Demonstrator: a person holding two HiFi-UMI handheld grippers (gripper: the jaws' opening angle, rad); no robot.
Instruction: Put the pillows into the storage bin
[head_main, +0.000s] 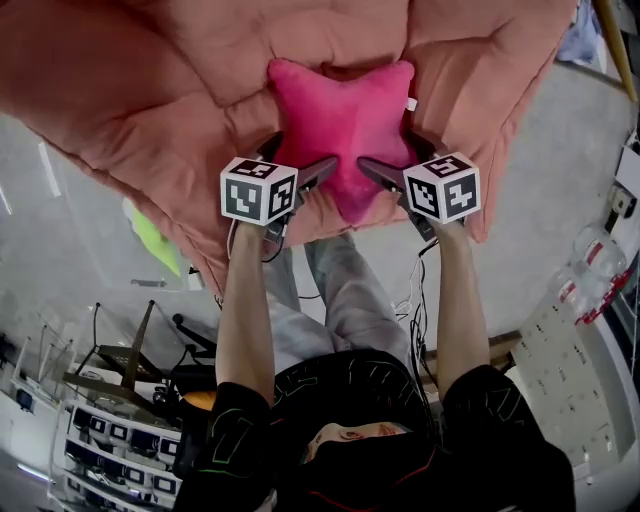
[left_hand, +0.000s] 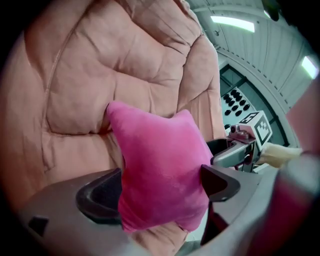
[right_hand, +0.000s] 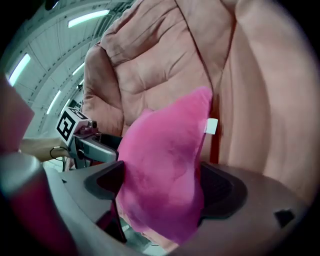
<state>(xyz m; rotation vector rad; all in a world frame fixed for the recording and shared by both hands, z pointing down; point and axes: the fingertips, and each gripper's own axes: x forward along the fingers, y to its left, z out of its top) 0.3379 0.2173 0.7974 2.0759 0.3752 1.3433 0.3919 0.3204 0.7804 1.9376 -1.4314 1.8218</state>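
A bright pink, star-cornered pillow (head_main: 340, 125) lies on a big salmon-pink quilted cushion (head_main: 180, 80). My left gripper (head_main: 297, 160) is at the pillow's lower left corner and my right gripper (head_main: 400, 158) at its lower right corner. In the left gripper view the pillow (left_hand: 160, 175) fills the space between the wide jaws of the left gripper (left_hand: 160, 191), which do not squeeze it. In the right gripper view the pillow (right_hand: 165, 170), with its white tag (right_hand: 211, 126), likewise sits between the wide jaws of the right gripper (right_hand: 165, 182). No storage bin is in view.
The salmon cushion (left_hand: 125, 65) fills the background of both gripper views. Below it in the head view are the grey floor (head_main: 80, 250), a yellow-green item (head_main: 155, 240), shelving at the bottom left (head_main: 110, 440) and a white rack at the right (head_main: 590, 330).
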